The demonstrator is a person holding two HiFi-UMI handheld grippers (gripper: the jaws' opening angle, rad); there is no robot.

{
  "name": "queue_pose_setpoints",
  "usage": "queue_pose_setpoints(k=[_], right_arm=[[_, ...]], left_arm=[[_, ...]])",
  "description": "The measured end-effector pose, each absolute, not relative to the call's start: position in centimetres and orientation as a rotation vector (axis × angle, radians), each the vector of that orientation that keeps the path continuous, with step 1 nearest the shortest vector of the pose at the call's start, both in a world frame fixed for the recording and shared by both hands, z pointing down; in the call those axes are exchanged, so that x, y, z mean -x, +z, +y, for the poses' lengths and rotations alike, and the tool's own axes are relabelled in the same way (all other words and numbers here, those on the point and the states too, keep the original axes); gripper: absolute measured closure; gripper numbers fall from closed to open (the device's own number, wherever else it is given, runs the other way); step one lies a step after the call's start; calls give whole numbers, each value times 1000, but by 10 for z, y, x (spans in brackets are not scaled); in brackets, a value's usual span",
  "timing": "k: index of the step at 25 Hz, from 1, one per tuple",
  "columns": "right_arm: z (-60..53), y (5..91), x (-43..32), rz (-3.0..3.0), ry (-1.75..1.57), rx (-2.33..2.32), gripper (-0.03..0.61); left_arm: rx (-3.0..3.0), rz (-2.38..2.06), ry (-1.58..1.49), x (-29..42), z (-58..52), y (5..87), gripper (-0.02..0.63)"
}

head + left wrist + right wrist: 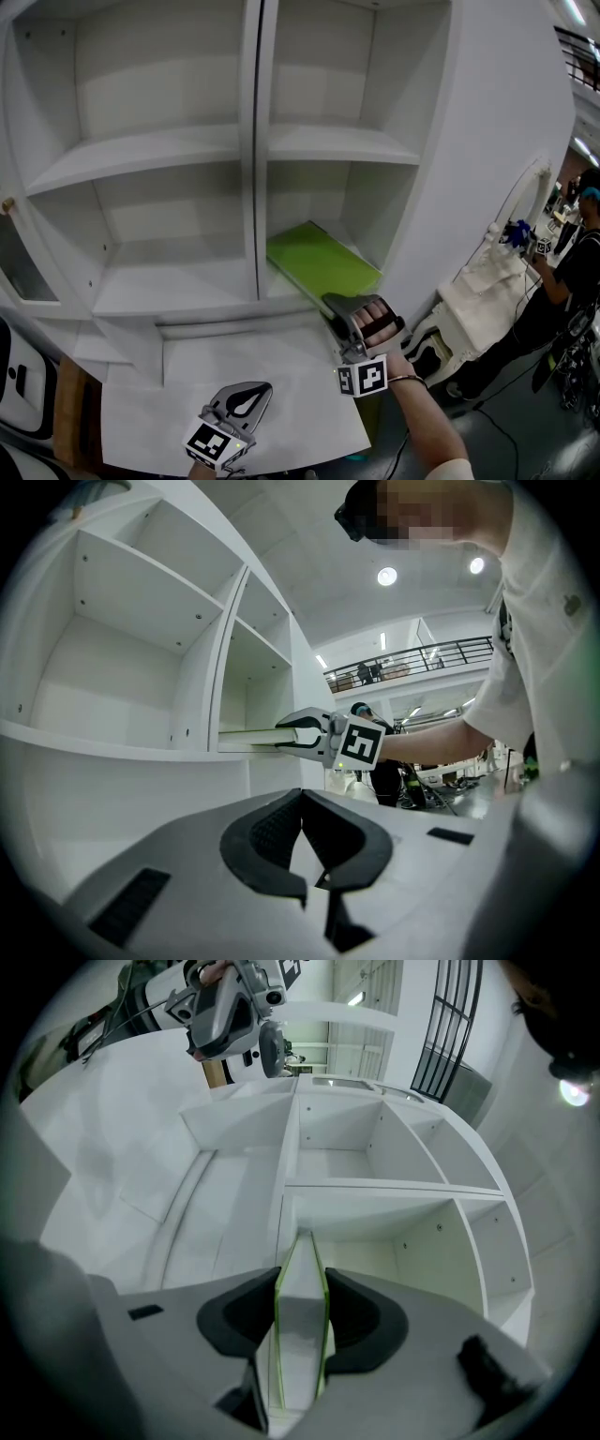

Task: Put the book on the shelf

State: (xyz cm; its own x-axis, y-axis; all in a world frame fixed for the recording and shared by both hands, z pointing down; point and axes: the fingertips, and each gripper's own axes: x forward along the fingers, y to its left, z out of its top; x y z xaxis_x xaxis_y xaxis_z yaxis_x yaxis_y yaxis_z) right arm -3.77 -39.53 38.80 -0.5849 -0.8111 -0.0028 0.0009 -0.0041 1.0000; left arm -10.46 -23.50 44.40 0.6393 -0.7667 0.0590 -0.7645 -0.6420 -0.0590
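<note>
A flat green book (319, 258) lies in the lower right compartment of the white shelf unit (251, 169), its near corner sticking out past the front edge. My right gripper (336, 307) is shut on that near corner. In the right gripper view the book (300, 1335) stands edge-on between the dark pads (234, 1321), which press on both covers. My left gripper (246, 398) hovers low over the white counter, jaws together and empty. The left gripper view shows its own tips (301, 794) meeting, and beyond them the right gripper (305, 733) holding the book (248, 738) at shelf height.
A white counter (281, 375) juts out below the shelves. The other compartments (169, 253) hold nothing. To the right stand a white ornate piece of furniture (478, 300) and a person in dark clothes (562, 281). The left gripper (230, 1007) shows at the top of the right gripper view.
</note>
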Motion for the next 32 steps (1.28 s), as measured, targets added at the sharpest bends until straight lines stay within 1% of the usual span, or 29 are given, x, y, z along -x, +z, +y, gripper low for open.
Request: queue_pose_setpoints(k=[28,29,32], right_arm=[[-426,389,53,-1619,-1651,-845,425],[-426,390,53,-1621,-1643,-843,423],[-421,390,52,-1658,-1621,-839,377]], left_arm=[[2783,1365,-141,115,-225,442,604],[2782,1365,-141,115,-225,442,604],[2786,1362,-144,113,-222,443,604]])
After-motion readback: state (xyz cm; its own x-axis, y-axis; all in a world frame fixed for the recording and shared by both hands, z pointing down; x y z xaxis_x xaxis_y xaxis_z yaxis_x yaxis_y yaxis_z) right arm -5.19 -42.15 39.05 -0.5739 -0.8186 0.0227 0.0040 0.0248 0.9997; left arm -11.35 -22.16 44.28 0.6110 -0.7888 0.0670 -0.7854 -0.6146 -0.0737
